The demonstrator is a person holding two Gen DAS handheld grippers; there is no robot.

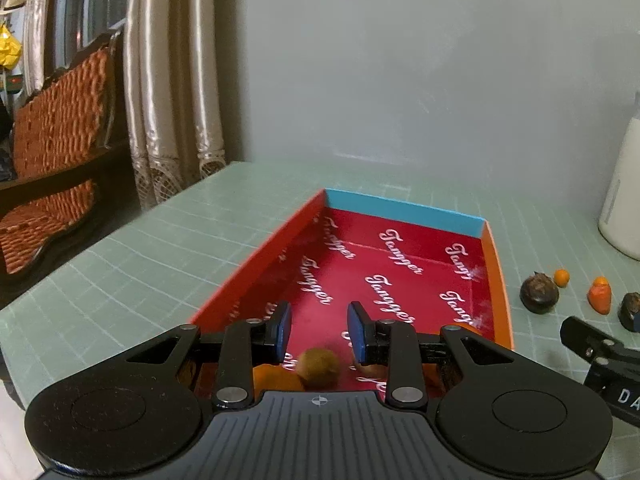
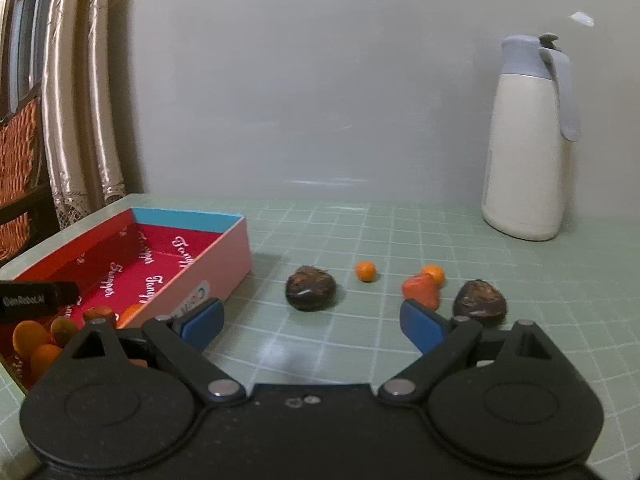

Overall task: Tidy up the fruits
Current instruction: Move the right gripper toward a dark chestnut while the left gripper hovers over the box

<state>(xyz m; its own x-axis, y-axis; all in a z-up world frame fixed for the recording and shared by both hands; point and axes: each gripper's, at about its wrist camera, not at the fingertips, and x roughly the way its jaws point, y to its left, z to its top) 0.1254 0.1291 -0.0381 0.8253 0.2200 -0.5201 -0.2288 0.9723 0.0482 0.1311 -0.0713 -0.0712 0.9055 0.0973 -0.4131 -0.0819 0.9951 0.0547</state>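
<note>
Left gripper [image 1: 319,330] over shallow red cardboard box [image 1: 400,216], blue-padded fingers [image 1: 285,330] slightly apart, empty; round brownish fruit [image 1: 319,367] below on box floor. Right gripper [image 2: 312,322] fingers wide apart, empty, above green gridded bench [image 2: 400,232]; ahead, dark brown wrinkled fruit [image 2: 311,288], small orange fruit [image 2: 365,271]. White jug [image 2: 524,152] behind.

Both wrist views look forward and downward, close over the green gridded desk [image 2: 360,340], sharing the open red cardboard box [image 1: 400,264] and loose fruits.
</note>
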